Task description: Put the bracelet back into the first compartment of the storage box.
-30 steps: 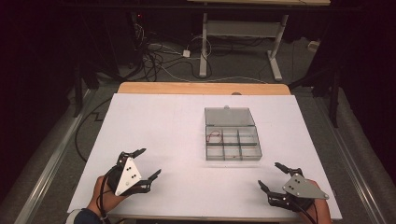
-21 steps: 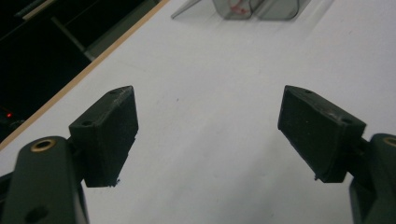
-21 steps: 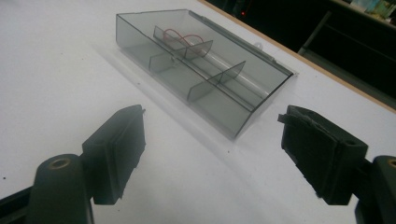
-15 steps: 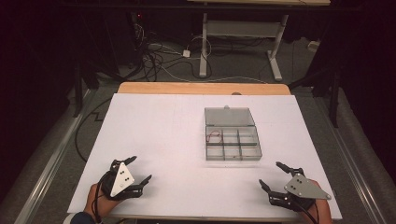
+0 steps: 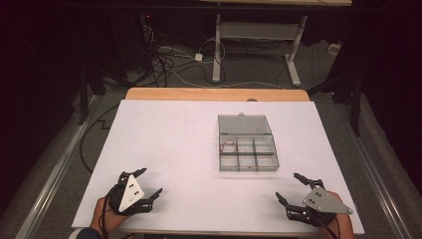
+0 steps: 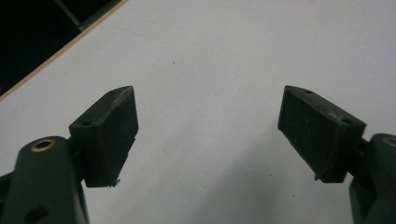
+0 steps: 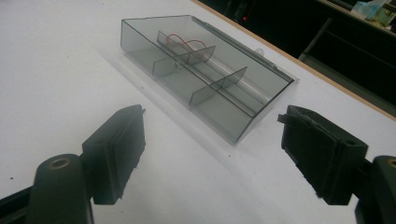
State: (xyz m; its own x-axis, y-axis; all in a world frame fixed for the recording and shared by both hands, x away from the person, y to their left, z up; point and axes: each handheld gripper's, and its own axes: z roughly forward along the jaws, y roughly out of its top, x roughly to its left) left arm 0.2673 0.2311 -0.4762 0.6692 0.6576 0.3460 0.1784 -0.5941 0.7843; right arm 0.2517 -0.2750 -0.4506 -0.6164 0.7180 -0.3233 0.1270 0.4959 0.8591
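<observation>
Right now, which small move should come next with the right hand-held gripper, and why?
Probably ease the right hand-held gripper forward toward the grey compartment box. Its jaws stand open and hold nothing, and the box with the red loop lies ahead of them, apart. The left hand-held gripper, also open, faces bare white table.

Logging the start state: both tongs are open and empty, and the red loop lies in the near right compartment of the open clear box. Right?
Not quite. In the high view the red loop lies in the far left compartment of the clear box, next to the lid. The rest stands: the left tongs and right tongs are open and empty.
</observation>
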